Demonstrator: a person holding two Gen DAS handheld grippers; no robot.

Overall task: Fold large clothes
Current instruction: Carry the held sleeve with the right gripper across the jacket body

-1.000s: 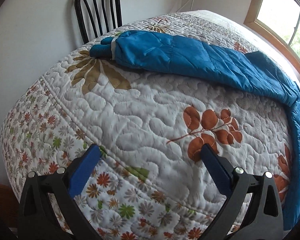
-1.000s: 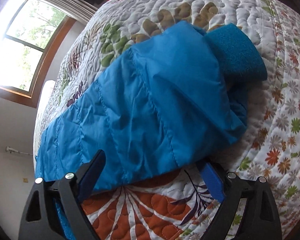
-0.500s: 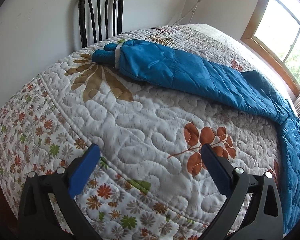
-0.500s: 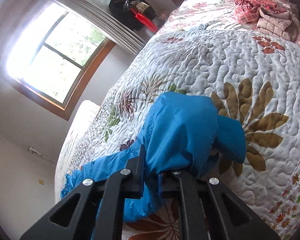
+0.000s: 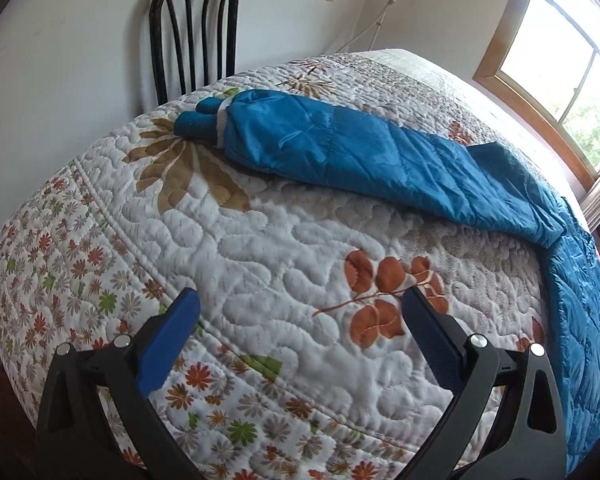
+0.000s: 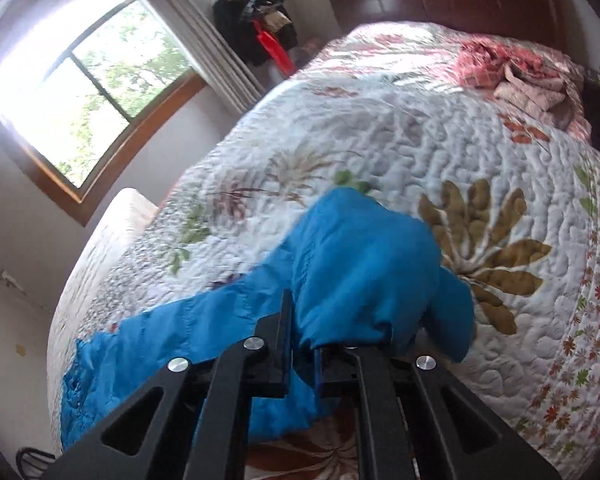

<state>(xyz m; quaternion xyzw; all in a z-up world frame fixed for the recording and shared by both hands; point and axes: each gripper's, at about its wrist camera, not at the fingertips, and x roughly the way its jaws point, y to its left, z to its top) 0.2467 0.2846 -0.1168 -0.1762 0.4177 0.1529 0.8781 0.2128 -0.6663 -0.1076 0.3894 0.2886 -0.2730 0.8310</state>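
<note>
On the quilted bed (image 5: 260, 240), a blue puffer jacket (image 5: 380, 152) is lying spread out, one sleeve stretching toward the black chair (image 5: 194, 28). Your left gripper (image 5: 300, 364) is hanging with jaws wide apart over bare quilt, gripping nothing. Your right gripper (image 6: 300, 356) is pinching a bunched fold of the jacket (image 6: 360, 272), which is hanging raised above the quilt near the window (image 6: 88, 80)

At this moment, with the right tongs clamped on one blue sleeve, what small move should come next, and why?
Probably carry that sleeve inward over the jacket body. The right tongs are shut on it, bunched above the quilt. The left tongs are open, holding nothing; the other sleeve lies flat.
</note>
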